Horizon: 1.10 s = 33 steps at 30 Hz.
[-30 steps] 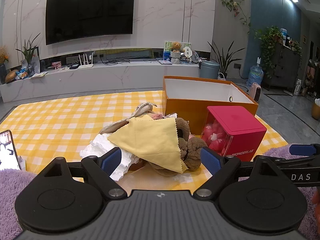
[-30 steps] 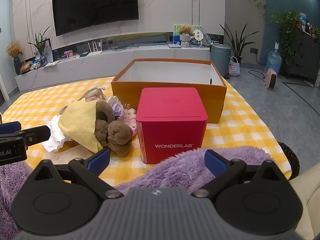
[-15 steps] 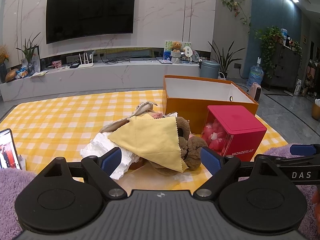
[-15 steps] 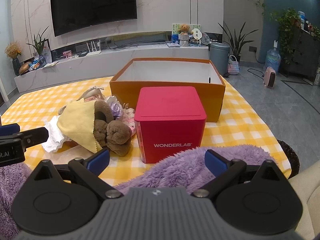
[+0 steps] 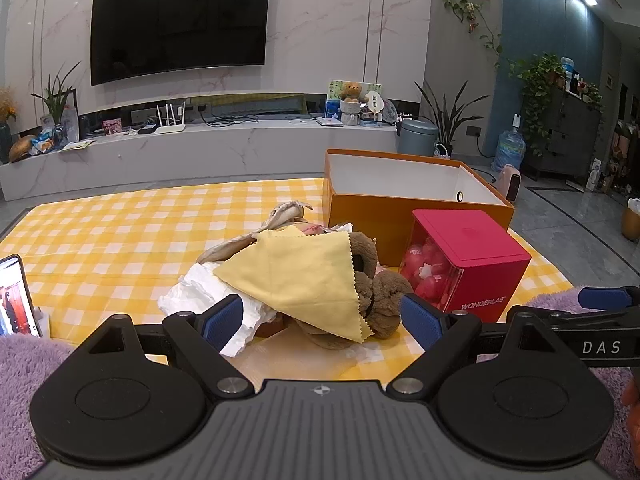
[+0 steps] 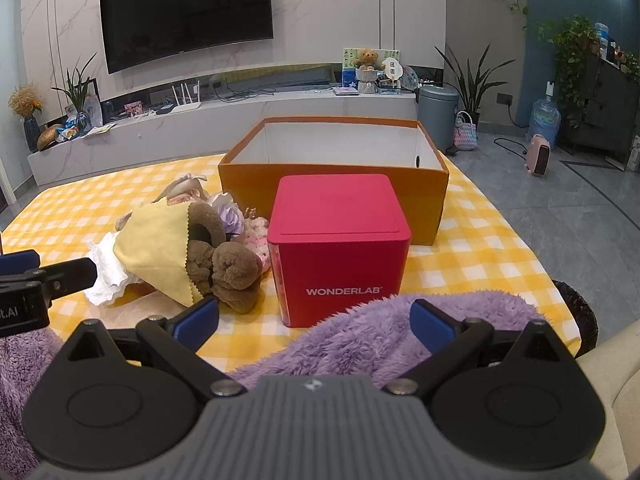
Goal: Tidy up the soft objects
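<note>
Left wrist view: the left gripper (image 5: pixel 322 316) is spread wide and holds nothing, facing a heap of soft objects on the checked tablecloth (image 5: pixel 100 240): a yellow cloth (image 5: pixel 296 276) draped over a brown plush toy (image 5: pixel 380 296) and white fabric (image 5: pixel 200 292). A phone (image 5: pixel 14 300) shows at the left edge only here. Right wrist view: the right gripper (image 6: pixel 314 320), likewise wide and empty, hovers above a purple fleece (image 6: pixel 384 332). This view alone reveals what may be lilac and pink items (image 6: pixel 248 228) behind the toy, beside the red box (image 6: pixel 340 240) and orange box (image 6: pixel 332 196).
</note>
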Available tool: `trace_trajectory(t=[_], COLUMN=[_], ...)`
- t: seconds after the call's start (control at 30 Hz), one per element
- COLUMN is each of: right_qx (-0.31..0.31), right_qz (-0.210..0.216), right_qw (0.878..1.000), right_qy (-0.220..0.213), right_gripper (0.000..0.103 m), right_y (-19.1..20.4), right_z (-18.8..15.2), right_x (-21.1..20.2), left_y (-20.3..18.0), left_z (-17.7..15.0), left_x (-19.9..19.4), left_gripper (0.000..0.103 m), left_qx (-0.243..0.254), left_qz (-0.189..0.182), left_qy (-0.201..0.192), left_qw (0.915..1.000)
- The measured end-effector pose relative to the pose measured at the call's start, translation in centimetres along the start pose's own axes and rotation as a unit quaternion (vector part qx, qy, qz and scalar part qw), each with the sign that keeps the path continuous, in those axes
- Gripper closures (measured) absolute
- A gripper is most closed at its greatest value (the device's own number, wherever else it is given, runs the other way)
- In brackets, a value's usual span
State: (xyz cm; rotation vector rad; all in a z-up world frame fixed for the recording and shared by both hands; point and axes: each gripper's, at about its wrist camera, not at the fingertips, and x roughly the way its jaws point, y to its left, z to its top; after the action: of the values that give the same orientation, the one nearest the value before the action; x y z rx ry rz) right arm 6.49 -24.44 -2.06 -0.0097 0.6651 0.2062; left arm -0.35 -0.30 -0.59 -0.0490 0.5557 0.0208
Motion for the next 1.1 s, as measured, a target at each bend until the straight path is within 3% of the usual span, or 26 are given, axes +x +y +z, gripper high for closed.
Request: trace_trajectory(t=[0.33,0.63,0.67,0.73,0.87,0.93,1.1], right_qx=[-0.005,-0.023,-0.03,-0.045,-0.077,-0.095,-0.129], right_qz=[0.001,0.025,0.032,0.046,0.069,0.076,0.088], right_qw=[1.0,0.999,0.999,0.998,0.995,0.993,0.988], right_qy=[-0.002,-0.018,-0.014,-0.007,0.001,0.0,-0.008], right_gripper=[0.003,0.004,0.006,0.022,0.033,0.044,0.051], right_y=[0.1,1.1,1.4,2.2,3.7,4.4,5.8], right_z=[0.0,0.2,0.3,0.5,0.9,1.4,3.3], right_x=[-0.1,0.1,0.3,0.8,2.0,2.7,4.7], left_y=[-0.1,1.4,1.5,1.9,2.8,3.5,4.7], left_z=[-0.1,-0.2,-0.2,-0.1,0.1,0.4,1.5], left_x=[0.0,0.7,0.8,1.3,2.3,2.9,4.9], left_gripper=[0.001,0.022,0.023,0.023,0.023,0.025,0.027], left_qx=[0.0,-0.013,-0.012,-0.011,-0.008,-0.01,0.007], left_qz=[-0.003,-0.029,-0.036,-0.042,-0.045,-0.051,-0.057], left_qy=[0.002,0.031,0.035,0.043,0.054,0.06,0.069], left_qw=[1.0,0.999,0.9987,0.9982,0.9975,0.9968,0.996])
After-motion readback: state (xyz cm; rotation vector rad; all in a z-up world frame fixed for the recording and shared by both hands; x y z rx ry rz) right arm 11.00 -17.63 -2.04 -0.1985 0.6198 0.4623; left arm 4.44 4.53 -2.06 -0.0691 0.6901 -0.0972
